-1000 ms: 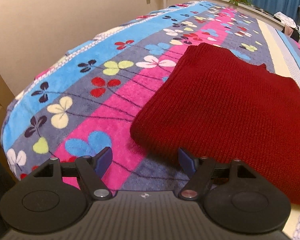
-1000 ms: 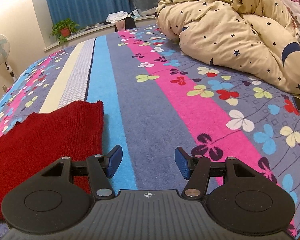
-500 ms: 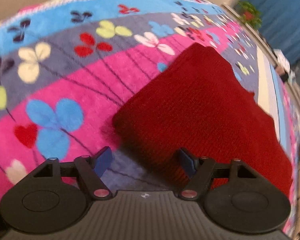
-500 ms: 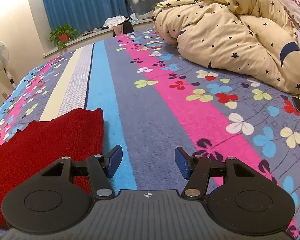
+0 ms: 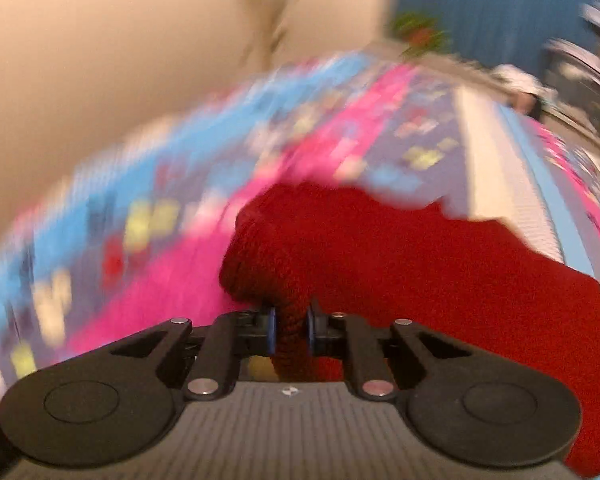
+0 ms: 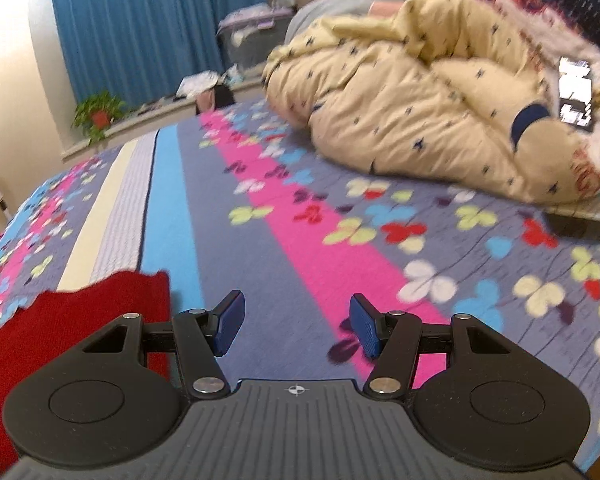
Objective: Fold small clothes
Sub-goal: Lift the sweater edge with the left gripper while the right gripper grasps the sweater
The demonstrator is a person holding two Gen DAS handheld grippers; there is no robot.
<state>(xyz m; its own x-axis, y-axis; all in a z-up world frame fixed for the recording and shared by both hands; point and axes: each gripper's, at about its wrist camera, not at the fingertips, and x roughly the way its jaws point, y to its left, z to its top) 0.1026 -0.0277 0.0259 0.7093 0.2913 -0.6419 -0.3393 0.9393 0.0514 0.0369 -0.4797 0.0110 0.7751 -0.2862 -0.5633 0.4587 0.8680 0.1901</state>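
A dark red knitted garment (image 5: 400, 264) lies folded on the flowered bedspread (image 5: 148, 248). My left gripper (image 5: 291, 330) is shut on the near left corner of the garment, and the knit bunches up above the blue pads. The left wrist view is blurred by motion. In the right wrist view the same red garment (image 6: 68, 328) lies at the lower left. My right gripper (image 6: 296, 326) is open and empty over the bedspread (image 6: 300, 248), to the right of the garment's edge.
A cream star-print duvet (image 6: 420, 112) is heaped at the far right of the bed, with a lit phone (image 6: 576, 94) on it. A dark flat object (image 6: 580, 228) lies by the duvet. A potted plant (image 6: 98, 116) and blue curtains (image 6: 140, 28) stand beyond the bed.
My left gripper moved onto the garment's near corner and shut on it, bunching the knit up. My right gripper stayed open and shifted slightly.
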